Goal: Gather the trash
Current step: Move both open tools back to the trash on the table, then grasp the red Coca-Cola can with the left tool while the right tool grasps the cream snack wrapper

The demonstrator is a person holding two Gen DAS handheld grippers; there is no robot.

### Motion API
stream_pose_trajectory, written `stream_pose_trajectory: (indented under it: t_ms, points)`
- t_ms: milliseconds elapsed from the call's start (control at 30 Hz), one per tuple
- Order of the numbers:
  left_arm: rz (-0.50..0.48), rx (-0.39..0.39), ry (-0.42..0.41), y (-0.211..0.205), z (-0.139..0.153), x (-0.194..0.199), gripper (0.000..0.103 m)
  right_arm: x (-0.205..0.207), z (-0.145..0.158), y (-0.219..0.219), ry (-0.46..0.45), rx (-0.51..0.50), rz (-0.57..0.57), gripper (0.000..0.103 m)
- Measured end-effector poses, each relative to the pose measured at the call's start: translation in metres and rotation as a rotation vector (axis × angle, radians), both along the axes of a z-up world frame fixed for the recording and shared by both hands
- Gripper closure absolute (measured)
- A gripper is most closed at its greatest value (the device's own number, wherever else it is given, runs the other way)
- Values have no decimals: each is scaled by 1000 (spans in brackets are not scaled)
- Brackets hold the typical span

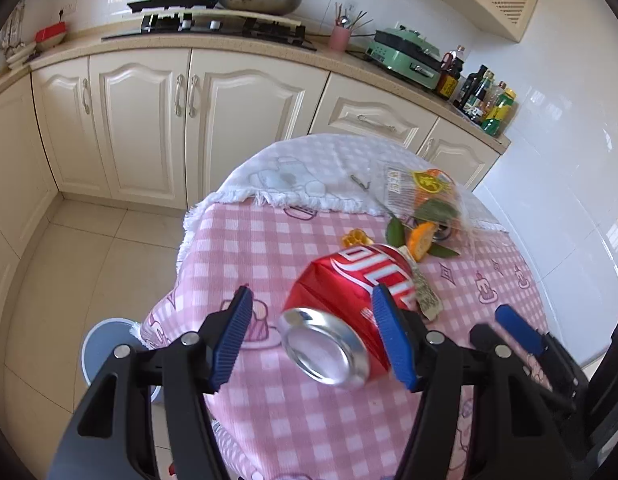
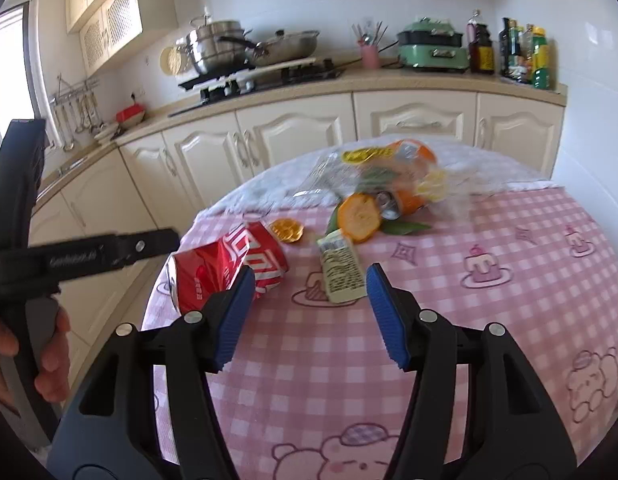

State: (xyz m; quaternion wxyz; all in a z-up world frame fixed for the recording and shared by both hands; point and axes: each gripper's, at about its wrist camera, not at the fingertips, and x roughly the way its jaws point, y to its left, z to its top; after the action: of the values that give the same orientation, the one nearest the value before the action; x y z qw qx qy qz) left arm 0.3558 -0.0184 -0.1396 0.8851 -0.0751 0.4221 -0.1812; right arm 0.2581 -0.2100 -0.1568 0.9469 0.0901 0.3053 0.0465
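Observation:
A crushed red can (image 1: 341, 292) lies on its side on the pink checked tablecloth (image 1: 269, 248). My left gripper (image 1: 313, 336) hangs open over its silver end, the right pad in front of the can and the left pad well apart from it. In the right wrist view the red can (image 2: 225, 264) lies to the left. My right gripper (image 2: 313, 312) is open, with a printed paper wrapper (image 2: 341, 272) just ahead between its fingers. Beyond lie an orange peel (image 2: 359, 216), a gold foil piece (image 2: 287, 230) and a clear bag (image 2: 393, 176) with an orange can in it.
The round table's edge (image 1: 181, 264) drops to a tiled floor, where a round blue-rimmed container (image 1: 105, 340) stands at the left. Cream cabinets (image 1: 149, 120) and a counter with pans and bottles run behind. A hand (image 2: 49, 360) holds the left gripper's handle.

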Motion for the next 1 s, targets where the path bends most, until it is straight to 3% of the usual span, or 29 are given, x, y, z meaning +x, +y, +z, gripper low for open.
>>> stream_pose_trajectory:
  t_ms: [200,467,600,633,833,1000]
  points:
    - [-5,-15,38,3,-16,18,42,28,-16,21,80,-28,42,45]
    - [-90,-102,95,-10,-36,34,42,51,-31,13,182,-44,19,45]
    - [-118,-76,76,-22,-37,33,43,55,-34,11,196,-51,5,45]
    - [-118,-65,69,-24,-36,32,50,55,-35,9,198,-51,-5,45]
    - [-114,2,17,-32,-28,18,55,53,-34,4,191,-44,-13,45]
    - [-104,-12,-21,-27,-17,4,68,54,-34,2,197,-43,-21,45]
